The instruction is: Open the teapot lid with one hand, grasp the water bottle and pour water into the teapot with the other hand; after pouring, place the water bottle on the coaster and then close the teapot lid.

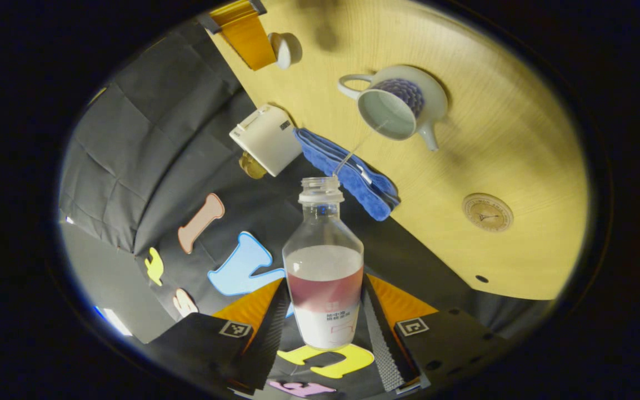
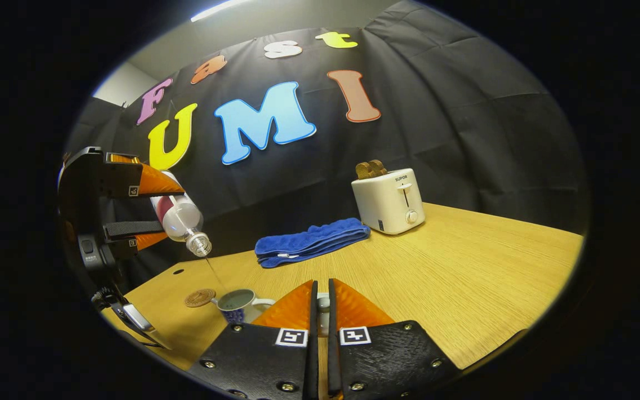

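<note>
My left gripper [image 1: 325, 286] is shut on a clear water bottle [image 1: 324, 261], which is uncapped, partly full and tipped mouth-down. A thin stream of water [image 1: 360, 145] runs from its mouth into the open white teapot [image 1: 395, 105] on the wooden table. In the right gripper view the left gripper [image 2: 165, 214] holds the bottle [image 2: 180, 218] above and left of the teapot [image 2: 240, 303]. My right gripper [image 2: 321, 284] is shut on the small white teapot lid [image 2: 323, 303], just right of the pot. That lid [image 1: 283, 50] shows beside the right gripper [image 1: 245, 36] in the left gripper view. A round brown coaster [image 1: 487, 212] lies bare near the teapot.
A folded blue towel [image 2: 311, 241] lies behind the teapot, and a white toaster [image 2: 389, 200] with bread in it stands further right. The wooden table [image 2: 464, 278] stretches wide to the right. The coaster [image 2: 200, 298] sits near the table's left edge.
</note>
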A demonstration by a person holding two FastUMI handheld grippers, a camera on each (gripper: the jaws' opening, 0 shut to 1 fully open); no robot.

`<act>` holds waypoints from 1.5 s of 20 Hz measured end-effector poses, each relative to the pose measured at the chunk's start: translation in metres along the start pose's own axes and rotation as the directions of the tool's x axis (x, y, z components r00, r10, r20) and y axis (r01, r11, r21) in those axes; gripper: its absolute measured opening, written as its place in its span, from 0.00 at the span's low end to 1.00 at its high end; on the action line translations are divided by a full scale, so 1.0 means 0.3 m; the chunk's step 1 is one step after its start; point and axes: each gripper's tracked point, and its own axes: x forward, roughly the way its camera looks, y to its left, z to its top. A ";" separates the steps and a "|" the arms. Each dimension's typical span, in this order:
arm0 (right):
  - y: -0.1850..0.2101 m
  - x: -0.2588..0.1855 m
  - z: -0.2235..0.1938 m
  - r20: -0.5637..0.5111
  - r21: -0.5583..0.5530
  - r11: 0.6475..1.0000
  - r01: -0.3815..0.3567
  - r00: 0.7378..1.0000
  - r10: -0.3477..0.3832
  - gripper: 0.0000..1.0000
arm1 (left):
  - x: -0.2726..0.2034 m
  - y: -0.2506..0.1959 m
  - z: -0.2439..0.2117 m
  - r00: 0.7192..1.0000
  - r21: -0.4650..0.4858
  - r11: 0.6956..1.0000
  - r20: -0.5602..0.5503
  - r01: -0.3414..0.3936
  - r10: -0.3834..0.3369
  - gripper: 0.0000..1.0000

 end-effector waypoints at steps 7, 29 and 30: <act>-0.007 0.004 -0.013 -0.011 -0.020 1.000 0.012 1.000 -0.013 0.06 | 0.030 -0.090 0.023 0.998 -0.246 0.968 0.044 0.051 -0.041 0.85; 0.034 0.031 -0.002 0.038 -0.166 0.985 0.041 0.999 -0.035 0.07 | 0.131 -0.440 -0.040 0.997 -0.944 -0.324 0.071 0.057 -0.032 0.85; 0.036 0.033 0.001 0.040 -0.172 0.984 0.041 0.999 -0.035 0.06 | 0.136 -0.437 -0.050 0.998 -0.909 -0.413 0.068 0.057 -0.013 0.86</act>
